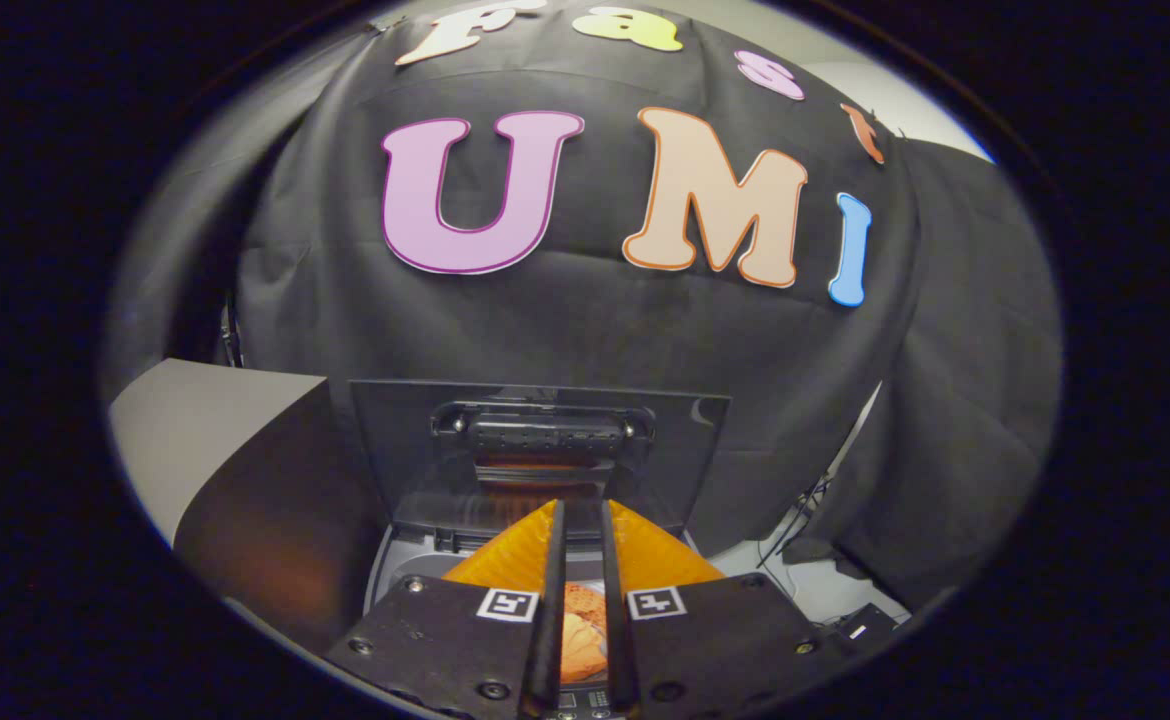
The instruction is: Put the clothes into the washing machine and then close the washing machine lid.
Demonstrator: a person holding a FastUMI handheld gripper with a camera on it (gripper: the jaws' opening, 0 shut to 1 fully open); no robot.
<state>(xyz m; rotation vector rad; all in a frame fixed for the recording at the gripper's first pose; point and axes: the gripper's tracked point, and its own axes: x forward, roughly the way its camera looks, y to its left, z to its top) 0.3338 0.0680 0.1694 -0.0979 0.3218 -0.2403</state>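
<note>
nearest the lens, the tongs [582,560] point forward with their two fingers [552,600] drawn close together, leaving only a thin slit. in that slit shows a bit of orange cloth, the clothes [583,625], lying between and below the fingers; whether both fingers actually press on it i cannot tell. the tips reach over the washing machine [415,560], whose grey top rim shows just to the left of the fingers. beyond the tips the washing machine lid [535,450] stands raised, a dark see-through panel with a black handle block near its upper edge, and an orange glint shows in the panel. left of the machine sits a pale grey surface [195,420]. to the right, dark cables [795,525] trail on the light floor beside the black cloth wall.
</note>
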